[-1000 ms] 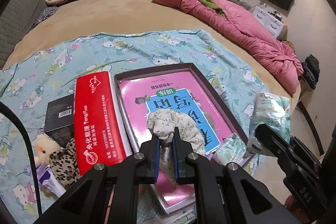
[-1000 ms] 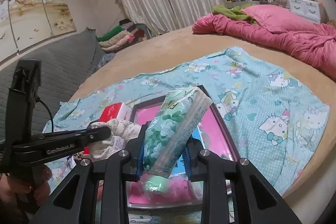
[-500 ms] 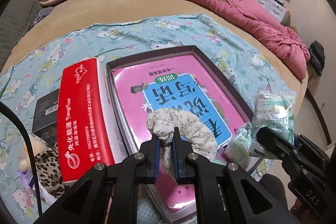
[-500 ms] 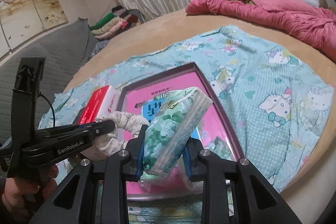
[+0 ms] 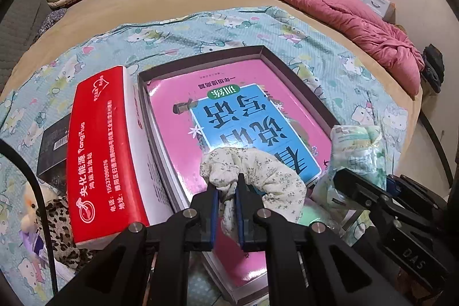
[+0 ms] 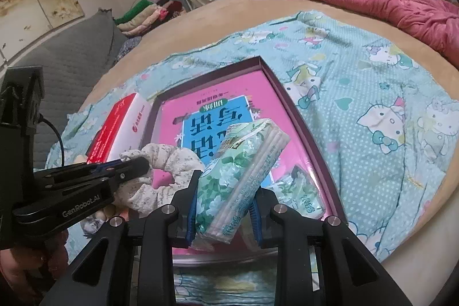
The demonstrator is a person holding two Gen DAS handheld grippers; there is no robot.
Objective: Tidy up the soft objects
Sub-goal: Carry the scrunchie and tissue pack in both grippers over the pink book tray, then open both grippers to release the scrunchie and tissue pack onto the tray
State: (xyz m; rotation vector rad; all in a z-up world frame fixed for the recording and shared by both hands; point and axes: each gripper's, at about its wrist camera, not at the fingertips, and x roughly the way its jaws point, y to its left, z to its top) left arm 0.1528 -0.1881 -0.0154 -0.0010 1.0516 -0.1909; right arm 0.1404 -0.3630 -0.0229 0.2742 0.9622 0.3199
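Note:
My left gripper is shut on a cream floral scrunchie, holding it over the near end of a shallow dark box with a pink book inside. The scrunchie also shows in the right wrist view. My right gripper is shut on a green floral tissue pack, held above the box's near right corner; the pack also shows in the left wrist view. Another green tissue pack lies in the box.
A red tissue box stands left of the dark box, with a black box, a leopard-print item and a small plush toy beyond it. A pink quilt lies far right. The bed edge is near right.
Both grippers have moved forward and lower over the dark box, keeping their hold on the scrunchie and the tissue pack.

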